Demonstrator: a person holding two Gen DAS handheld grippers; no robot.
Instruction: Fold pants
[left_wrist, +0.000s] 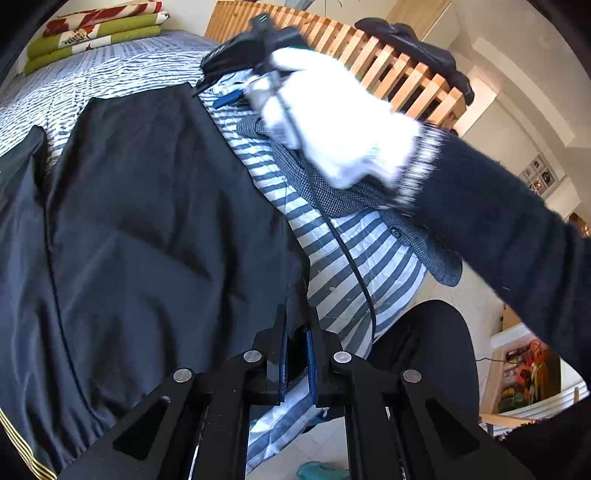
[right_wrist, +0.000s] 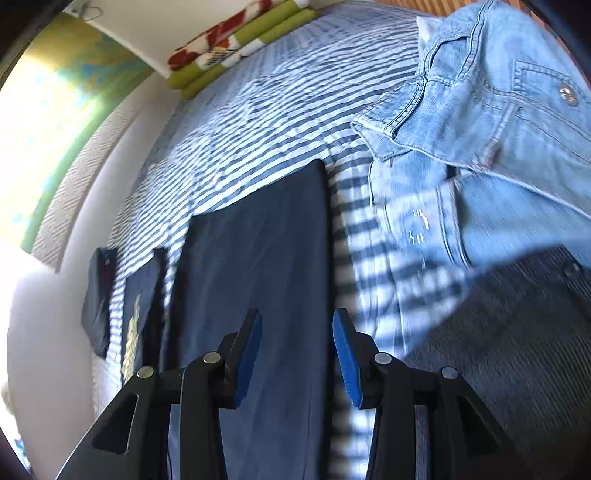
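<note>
— What is my left claw (left_wrist: 296, 332) doing?

— I see its two black fingers squeezed together on the edge of the dark pants (left_wrist: 155, 229). The blue pads are pinching a bit of that smooth, dark cloth.

— Where are the pants?

— They lie spread on the bed (left_wrist: 110, 66), on the blue and white striped sheet. The sheet looks wrinkly. Down at the bottom left corner of the left view the pants have thin yellow stripes (left_wrist: 22, 439).

— And my right claw (right_wrist: 297, 332)?

— Its fingers are apart, with nothing between the blue pads. It hangs over a flat, dark blue fold of the pants (right_wrist: 266, 236) with straight edges. I cannot tell if it touches the cloth.

— What else is on the bed?

— A light blue jean jacket (right_wrist: 480, 122) with thick seams and a shiny round button lies near the right side. Below it is a grey ribbed cloth (right_wrist: 517, 350). A folded blanket (right_wrist: 236, 40), green with red and white, sits at the far edge by the wall.

— Who is that in the left view?

— A hand in a fluffy white glove (left_wrist: 332, 125) and a fuzzy black sleeve (left_wrist: 509, 206), holding the other claw.
</note>
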